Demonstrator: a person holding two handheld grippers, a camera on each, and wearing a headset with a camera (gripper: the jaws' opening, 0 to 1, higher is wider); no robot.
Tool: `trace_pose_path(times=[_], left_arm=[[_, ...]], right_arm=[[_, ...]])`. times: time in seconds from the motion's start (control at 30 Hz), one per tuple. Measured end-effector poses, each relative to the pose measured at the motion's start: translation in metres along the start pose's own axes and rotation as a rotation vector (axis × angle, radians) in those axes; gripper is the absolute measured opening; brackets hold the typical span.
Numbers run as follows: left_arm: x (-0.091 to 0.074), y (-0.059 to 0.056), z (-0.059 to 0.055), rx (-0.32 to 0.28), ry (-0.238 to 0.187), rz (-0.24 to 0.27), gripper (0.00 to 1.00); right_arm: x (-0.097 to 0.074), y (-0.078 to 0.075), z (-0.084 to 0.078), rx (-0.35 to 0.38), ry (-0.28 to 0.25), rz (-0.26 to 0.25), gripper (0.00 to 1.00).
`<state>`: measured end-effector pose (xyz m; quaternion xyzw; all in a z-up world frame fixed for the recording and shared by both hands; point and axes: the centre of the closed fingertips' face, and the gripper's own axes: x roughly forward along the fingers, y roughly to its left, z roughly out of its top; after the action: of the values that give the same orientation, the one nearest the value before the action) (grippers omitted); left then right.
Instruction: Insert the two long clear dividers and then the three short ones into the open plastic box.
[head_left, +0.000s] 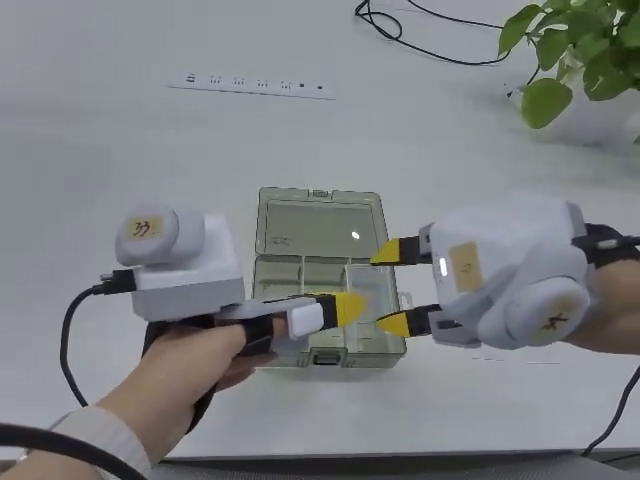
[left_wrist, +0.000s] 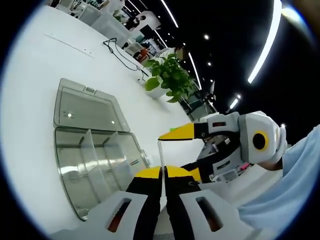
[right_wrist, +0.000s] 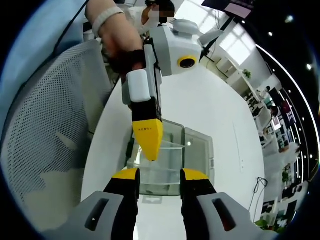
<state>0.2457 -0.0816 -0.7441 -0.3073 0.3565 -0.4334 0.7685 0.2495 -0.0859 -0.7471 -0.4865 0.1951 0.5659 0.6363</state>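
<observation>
The clear plastic box lies open in the middle of the white table, its lid flat behind it. Clear dividers stand in the base. My left gripper is shut on a thin clear divider, which rises edge-on from between its jaws. In the head view the left gripper hovers over the front right part of the box. My right gripper stands open just to the right, its yellow tips on either side of the left gripper's tip. From the right gripper view, the left gripper and divider hang above the box.
A white power strip lies at the back of the table, with a black cable and a green plant at the back right. The table's front edge runs close below the box. A grey mesh chair stands beside the table.
</observation>
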Motion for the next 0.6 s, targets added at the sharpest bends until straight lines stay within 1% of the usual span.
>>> trace_pose_path(times=[0.03,0.07,0.1,0.17,0.23,0.27,0.3,0.33,0.4,0.43,0.47,0.5,0.57,0.6], left_arm=[[0.000,0.000,0.000,0.002,0.001,0.000,0.00],[-0.001,0.003,-0.003,0.025,0.015,0.013,0.00],[-0.001,0.002,-0.002,0.031,0.010,0.012,0.00],[-0.003,0.001,-0.003,0.028,0.010,0.002,0.00],[-0.005,0.003,-0.003,0.049,0.012,0.005,0.00],[-0.005,0.003,-0.003,0.057,0.014,0.004,0.00],[-0.006,0.003,-0.004,0.068,0.017,0.001,0.00],[-0.007,0.002,-0.004,0.093,0.023,-0.008,0.00],[-0.009,-0.001,-0.007,0.140,0.038,-0.031,0.00],[-0.010,-0.002,-0.008,0.155,0.044,-0.036,0.00],[-0.011,-0.004,-0.009,0.183,0.053,-0.054,0.00],[-0.012,-0.005,-0.010,0.187,0.054,-0.056,0.00],[-0.014,-0.007,-0.011,0.211,0.063,-0.074,0.00],[-0.016,-0.009,-0.012,0.223,0.060,-0.085,0.00]], right_arm=[[0.000,0.000,0.000,-0.001,-0.002,0.003,0.33],[0.000,0.000,0.000,0.004,-0.005,0.002,0.34],[-0.001,-0.001,0.002,0.019,-0.016,0.009,0.35],[-0.004,-0.004,0.004,0.064,-0.038,0.007,0.38],[-0.006,-0.007,0.006,0.090,-0.053,0.003,0.38],[-0.008,-0.009,0.007,0.112,-0.067,0.009,0.38],[-0.009,-0.009,0.009,0.137,-0.082,0.023,0.38],[-0.012,-0.009,0.010,0.170,-0.094,0.040,0.37],[-0.016,-0.011,0.014,0.209,-0.123,0.076,0.33],[-0.018,-0.011,0.015,0.225,-0.134,0.095,0.32],[-0.020,-0.012,0.016,0.246,-0.142,0.106,0.32],[-0.023,-0.012,0.018,0.276,-0.156,0.138,0.31],[-0.027,-0.013,0.020,0.291,-0.170,0.179,0.30],[-0.027,-0.009,0.018,0.290,-0.168,0.223,0.29]])
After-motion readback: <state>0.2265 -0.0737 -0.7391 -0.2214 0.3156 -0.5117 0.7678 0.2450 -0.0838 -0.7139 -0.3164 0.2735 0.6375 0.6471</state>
